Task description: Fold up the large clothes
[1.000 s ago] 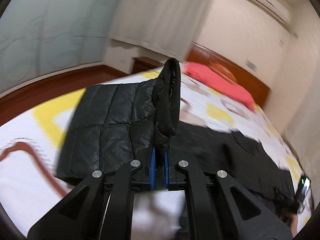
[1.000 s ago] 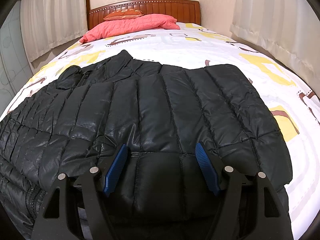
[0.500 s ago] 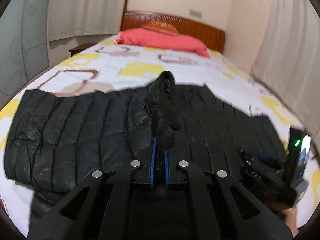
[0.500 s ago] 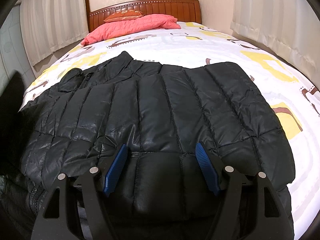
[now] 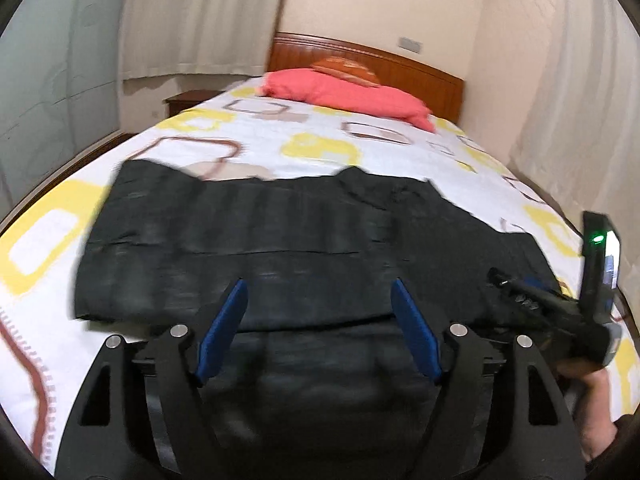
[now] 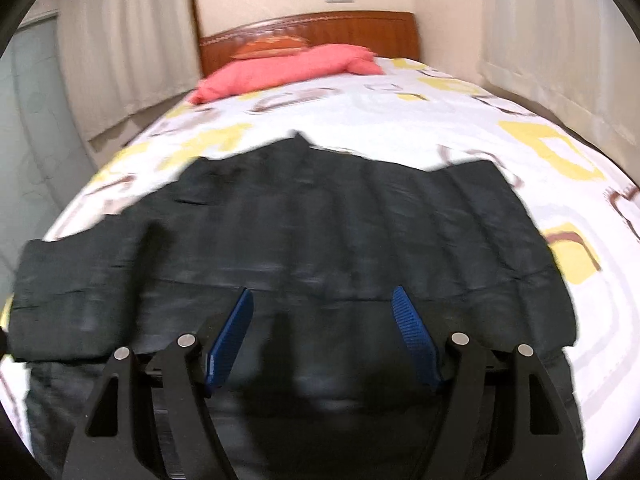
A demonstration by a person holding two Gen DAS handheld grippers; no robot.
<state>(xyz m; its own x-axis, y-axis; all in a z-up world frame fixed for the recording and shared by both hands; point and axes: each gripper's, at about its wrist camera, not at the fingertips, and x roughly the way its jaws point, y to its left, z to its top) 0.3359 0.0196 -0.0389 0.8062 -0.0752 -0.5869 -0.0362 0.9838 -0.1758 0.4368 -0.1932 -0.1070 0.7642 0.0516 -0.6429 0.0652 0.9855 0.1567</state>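
Note:
A black quilted jacket (image 5: 288, 240) lies spread across the patterned bed (image 5: 320, 144); the picture is blurred. My left gripper (image 5: 318, 290) hovers over the jacket's near part. Its jaws are opening and nothing is between the blue pads (image 5: 224, 320). In the right wrist view the same jacket (image 6: 320, 232) fills the middle, folded over on itself. My right gripper (image 6: 322, 300) stands open just above its near edge, with only jacket fabric beneath. At the right edge of the left wrist view, a hand holds the right gripper's body (image 5: 560, 312).
A pink pillow (image 5: 352, 96) and an orange cushion (image 5: 344, 69) lie against the wooden headboard (image 5: 380, 56). A nightstand (image 5: 188, 100) stands left of the bed. Curtains (image 6: 560, 40) hang along both sides. Bare sheet stretches beyond the jacket.
My left gripper let go of the black fabric strip it held upright, and its jaws spread apart. It swung across over the jacket. The right gripper rose a little and stayed open.

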